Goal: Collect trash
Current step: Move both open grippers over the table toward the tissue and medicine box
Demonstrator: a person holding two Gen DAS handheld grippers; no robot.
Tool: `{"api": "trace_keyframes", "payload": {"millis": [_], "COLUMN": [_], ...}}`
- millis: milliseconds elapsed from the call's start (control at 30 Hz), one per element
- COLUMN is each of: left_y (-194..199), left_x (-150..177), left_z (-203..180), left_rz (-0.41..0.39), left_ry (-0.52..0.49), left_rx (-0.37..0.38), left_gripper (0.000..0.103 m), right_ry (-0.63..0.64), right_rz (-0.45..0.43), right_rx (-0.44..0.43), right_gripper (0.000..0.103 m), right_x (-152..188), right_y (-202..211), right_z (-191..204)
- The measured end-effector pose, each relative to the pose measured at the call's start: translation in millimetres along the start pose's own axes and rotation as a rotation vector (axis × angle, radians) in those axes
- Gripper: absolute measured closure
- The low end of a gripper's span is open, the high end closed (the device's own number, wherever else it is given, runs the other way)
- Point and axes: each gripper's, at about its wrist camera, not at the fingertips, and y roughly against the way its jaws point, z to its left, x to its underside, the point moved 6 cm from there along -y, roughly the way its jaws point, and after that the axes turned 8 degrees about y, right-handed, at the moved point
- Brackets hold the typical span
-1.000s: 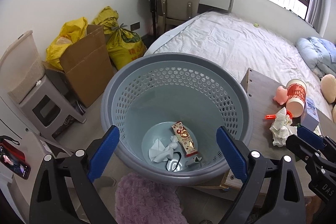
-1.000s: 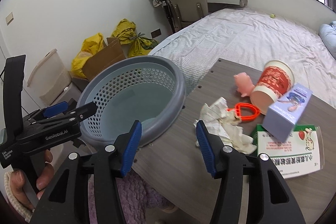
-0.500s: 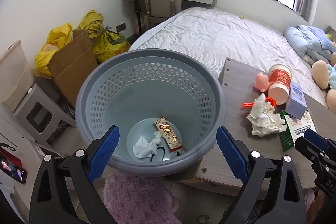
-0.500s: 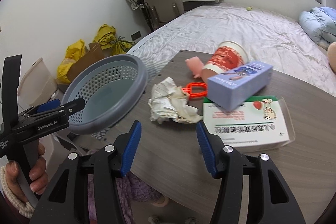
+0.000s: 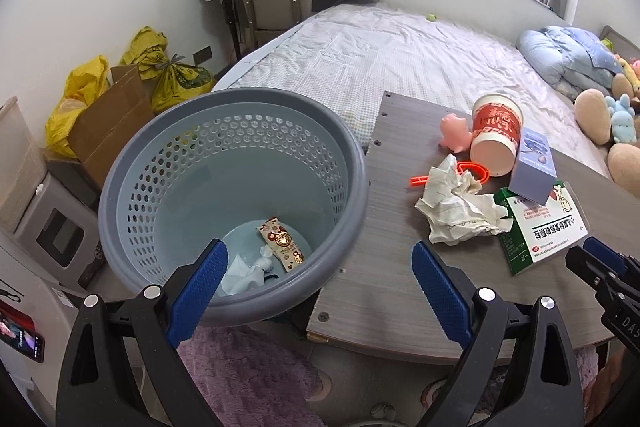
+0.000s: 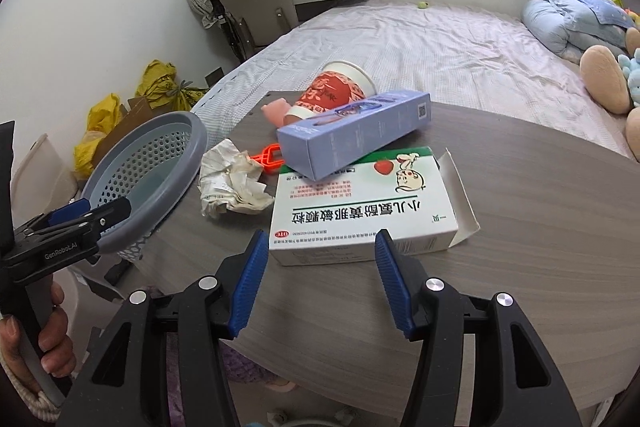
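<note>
Looking through the left wrist view, the left gripper hangs with jaws apart and empty over the near rim of the grey perforated plastic bin, which already holds a snack wrapper and tissue; the crumpled white paper wad lies on the grey wood-grain desk near its bin-side edge. In the right wrist view, the right gripper stands parted, unloaded, before the green-and-white medicine carton; the near desk edge offers bare room, so most collecting remains.

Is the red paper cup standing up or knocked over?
Knocked over. The red paper cup lies on its side on the table, open end facing sideways.
</note>
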Motion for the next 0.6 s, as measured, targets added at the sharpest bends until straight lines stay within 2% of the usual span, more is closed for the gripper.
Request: {"api": "trace_keyframes", "payload": {"millis": [267,600], "left_y": [-5,-6], "left_x": [3,3], "left_z": [-9,-11], "left_rz": [0.007,0.011], "left_ry": [-0.014,-0.008], "left_rx": [-0.001,0.019], "left_gripper": [0.011,0.011], "right_ry": [0.023,0.065], "right_rz": [0.03,0.041], "right_rx": [0.013,0.085], "right_gripper": [0.05,0.05], "right_x": [4,-3], "right_y": [-14,-28], "right_z": [10,23]}}
